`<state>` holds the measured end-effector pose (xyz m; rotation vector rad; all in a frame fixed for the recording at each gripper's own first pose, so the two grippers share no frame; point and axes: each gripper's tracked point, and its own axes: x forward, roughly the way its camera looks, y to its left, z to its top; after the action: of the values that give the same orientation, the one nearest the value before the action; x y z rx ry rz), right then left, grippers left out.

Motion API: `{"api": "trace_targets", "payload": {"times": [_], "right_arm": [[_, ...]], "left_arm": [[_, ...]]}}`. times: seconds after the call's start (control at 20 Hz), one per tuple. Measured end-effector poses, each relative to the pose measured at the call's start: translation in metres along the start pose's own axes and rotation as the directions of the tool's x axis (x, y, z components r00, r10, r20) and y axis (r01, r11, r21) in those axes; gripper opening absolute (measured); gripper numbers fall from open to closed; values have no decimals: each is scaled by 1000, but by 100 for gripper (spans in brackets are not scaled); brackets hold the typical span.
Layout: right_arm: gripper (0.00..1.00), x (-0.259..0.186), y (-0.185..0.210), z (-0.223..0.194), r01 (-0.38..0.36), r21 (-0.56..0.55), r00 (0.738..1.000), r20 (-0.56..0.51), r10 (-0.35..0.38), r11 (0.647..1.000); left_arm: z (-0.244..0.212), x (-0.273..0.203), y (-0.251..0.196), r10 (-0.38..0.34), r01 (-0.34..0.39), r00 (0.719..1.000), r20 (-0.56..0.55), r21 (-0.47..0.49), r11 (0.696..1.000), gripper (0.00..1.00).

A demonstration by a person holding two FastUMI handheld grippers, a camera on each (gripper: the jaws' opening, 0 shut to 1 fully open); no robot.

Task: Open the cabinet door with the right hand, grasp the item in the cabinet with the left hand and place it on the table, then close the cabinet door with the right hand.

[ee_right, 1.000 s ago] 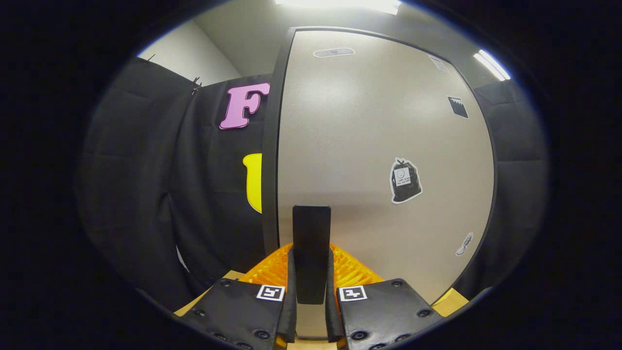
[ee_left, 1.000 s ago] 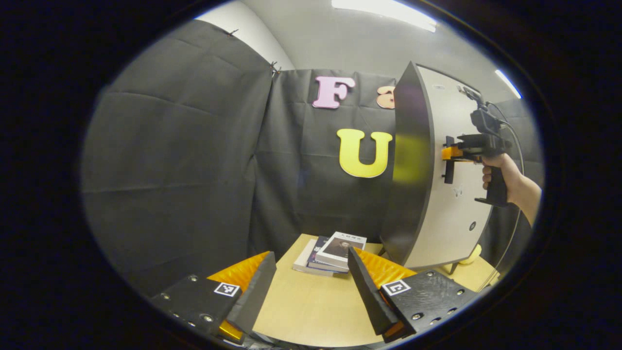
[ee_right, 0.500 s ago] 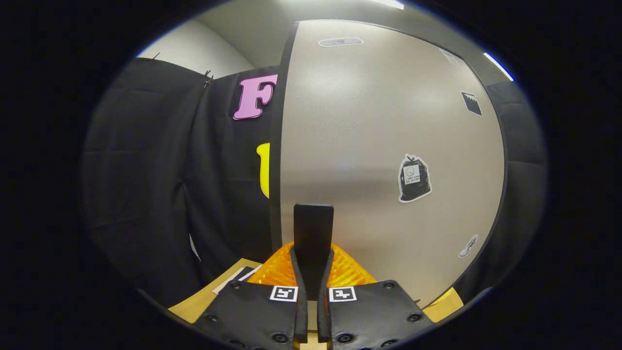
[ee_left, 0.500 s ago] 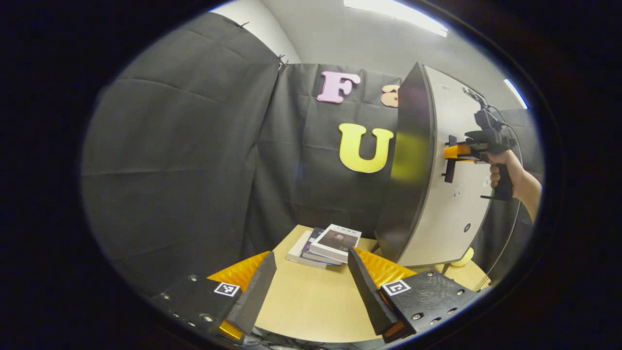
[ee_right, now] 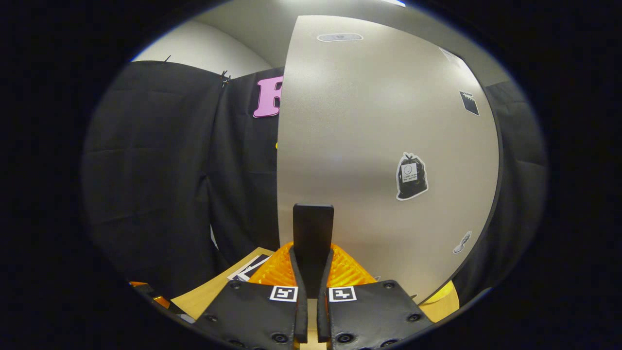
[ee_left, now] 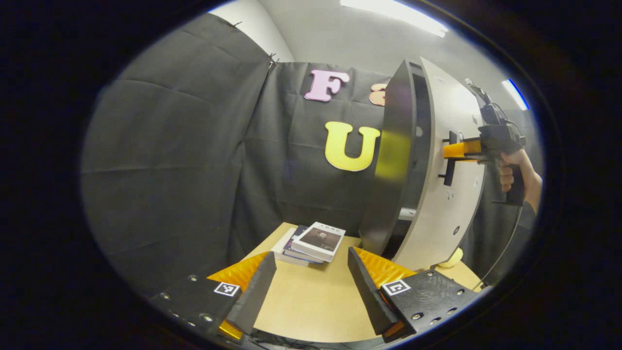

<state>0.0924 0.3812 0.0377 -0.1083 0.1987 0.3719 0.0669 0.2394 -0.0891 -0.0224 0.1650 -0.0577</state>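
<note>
Left gripper view sees cabinet door (ee_left: 449, 194) side-on, farther; right gripper view faces it close.

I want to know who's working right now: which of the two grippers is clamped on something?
The right gripper, shut on the cabinet door's handle. The left gripper hangs open over the table.

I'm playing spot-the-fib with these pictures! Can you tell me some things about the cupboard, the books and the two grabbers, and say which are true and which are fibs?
1. The right gripper is shut on the flat black door handle. True.
2. The pale grey cabinet door is fully closed. False: it stands slightly ajar, a dark gap showing behind it.
3. The left gripper is holding a book. False: it is open and holds nothing.
4. A small stack of books lies on the light wooden table. True.
5. The door's front is bare. False: stickers are stuck on it.
</note>
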Motion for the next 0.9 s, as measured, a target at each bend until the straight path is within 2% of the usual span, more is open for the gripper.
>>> {"api": "trace_targets", "payload": {"times": [0.05, 0.15, 0.2, 0.4, 0.7, 0.85, 0.9], "right_arm": [[9, -6, -1, 1, -21, -3, 1000, 0, 21, 1000], [9, -14, -1, 1, -63, -1, 998, -3, 63, 998], [6, -15, -2, 0, -87, -1, 996, -4, 87, 996], [7, -21, -5, -3, -180, 6, 984, 3, 180, 984], [6, -28, -11, -4, -302, 8, 953, 8, 302, 953], [6, -29, -18, -3, -336, 18, 942, 21, 336, 942], [10, -30, -18, -4, -341, 19, 940, 26, 341, 940]], "left_arm": [[5, -4, -9, 6, -6, 1000, 10, 7, 1000, 90], [12, -15, -29, 15, -16, 1000, 23, 26, 1000, 90], [15, -22, -39, 19, -20, 999, 26, 38, 999, 90], [19, -52, -89, 31, -34, 999, 36, 77, 996, 90], [-4, -110, -166, 47, -48, 999, 17, 46, 998, 90], [-11, -134, -189, 65, -66, 998, 18, 62, 996, 90], [-11, -140, -194, 73, -74, 997, 23, 72, 995, 90]]}}
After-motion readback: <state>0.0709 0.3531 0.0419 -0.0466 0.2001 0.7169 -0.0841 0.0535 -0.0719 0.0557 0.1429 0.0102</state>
